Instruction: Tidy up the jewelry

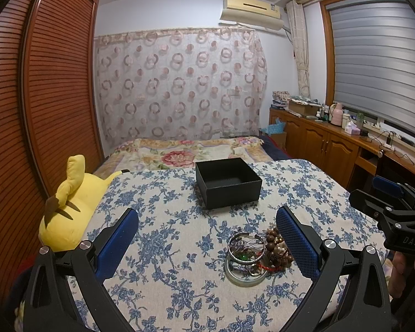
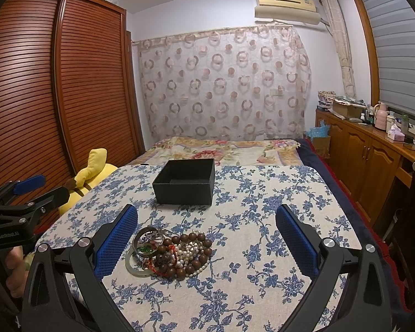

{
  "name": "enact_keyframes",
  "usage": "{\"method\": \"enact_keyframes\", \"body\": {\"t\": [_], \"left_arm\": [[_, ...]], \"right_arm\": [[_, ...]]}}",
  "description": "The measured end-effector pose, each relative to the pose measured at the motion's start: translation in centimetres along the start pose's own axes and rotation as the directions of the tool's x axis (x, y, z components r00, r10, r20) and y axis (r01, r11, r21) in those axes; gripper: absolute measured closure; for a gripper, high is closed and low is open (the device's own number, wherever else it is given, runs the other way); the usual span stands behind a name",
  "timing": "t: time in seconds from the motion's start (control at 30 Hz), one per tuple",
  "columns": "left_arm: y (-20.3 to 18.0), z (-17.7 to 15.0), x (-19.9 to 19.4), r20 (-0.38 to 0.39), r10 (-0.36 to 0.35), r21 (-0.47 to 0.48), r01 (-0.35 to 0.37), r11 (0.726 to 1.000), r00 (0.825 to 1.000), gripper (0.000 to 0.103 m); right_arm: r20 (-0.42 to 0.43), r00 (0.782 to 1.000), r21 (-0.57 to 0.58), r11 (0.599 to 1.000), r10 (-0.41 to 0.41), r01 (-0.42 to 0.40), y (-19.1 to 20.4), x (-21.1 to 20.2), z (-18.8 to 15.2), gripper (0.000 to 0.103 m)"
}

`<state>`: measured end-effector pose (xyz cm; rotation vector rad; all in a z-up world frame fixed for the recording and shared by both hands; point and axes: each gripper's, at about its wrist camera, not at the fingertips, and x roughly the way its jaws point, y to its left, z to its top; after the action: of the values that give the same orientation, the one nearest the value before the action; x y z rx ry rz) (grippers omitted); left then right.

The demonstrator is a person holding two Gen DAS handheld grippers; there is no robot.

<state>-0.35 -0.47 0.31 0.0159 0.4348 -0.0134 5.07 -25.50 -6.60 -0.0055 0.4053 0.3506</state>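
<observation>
A heap of jewelry lies on the blue-flowered tablecloth: brown wooden beads, white pearls, a red cord, a pale bangle and silver rings. The left wrist view shows the same heap near its right finger. Behind it stands an open black box, also seen from the left, with nothing visible inside. My left gripper is open, above the cloth just left of the heap. My right gripper is open, with the heap by its left finger. Neither holds anything.
A yellow plush toy leans at the table's left edge beside a slatted wooden wardrobe. A floral bed lies behind the table. Wooden cabinets with clutter run along the right under the window.
</observation>
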Motion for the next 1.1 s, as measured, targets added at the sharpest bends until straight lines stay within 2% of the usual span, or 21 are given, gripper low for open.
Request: {"method": "enact_keyframes", "body": {"t": [0.37,0.43,0.5,0.57,0.7,0.83,1.0,1.1], "left_arm": [[0.5,-1.8,2.1,-0.067,-0.034,-0.008,0.033,0.999,0.997,0.006],[0.7,-2.3,3.0,-0.09,-0.048,-0.011,0.048,0.999,0.995,0.006],[0.8,-2.7,3.7,-0.112,-0.061,-0.012,0.06,0.998,0.992,0.006],[1.0,-3.2,4.6,-0.143,-0.089,-0.02,0.087,0.996,0.986,0.006],[0.9,-4.0,5.9,-0.178,-0.114,-0.014,0.113,0.993,0.977,0.006],[0.5,-4.8,7.2,-0.218,-0.165,-0.008,0.167,0.986,0.962,0.006],[-0.4,-5.2,8.7,-0.259,-0.202,0.011,0.212,0.977,0.944,0.006],[-1.0,-5.5,10.1,-0.302,-0.226,0.023,0.244,0.97,0.926,0.007]], "right_arm": [[-0.051,0.998,-0.002,0.999,0.04,-0.04,-0.1,1.9,-1.4,0.002],[-0.064,0.995,0.003,0.997,0.077,-0.077,-0.4,2.4,-1.9,0.002],[-0.081,0.992,0.005,0.995,0.097,-0.097,-0.6,2.9,-2.3,0.007],[-0.097,0.991,0.0,0.995,0.096,-0.096,-0.7,3.3,-2.6,0.017],[-0.121,0.987,-0.008,0.994,0.109,-0.111,-0.9,4.0,-3.3,0.029],[-0.147,0.982,-0.025,0.992,0.121,-0.126,-0.7,4.7,-3.9,0.04],[-0.183,0.975,-0.051,0.989,0.125,-0.137,-0.3,5.6,-4.6,0.041],[-0.196,0.973,-0.059,0.99,0.118,-0.132,-0.3,5.8,-4.9,0.041]]}}
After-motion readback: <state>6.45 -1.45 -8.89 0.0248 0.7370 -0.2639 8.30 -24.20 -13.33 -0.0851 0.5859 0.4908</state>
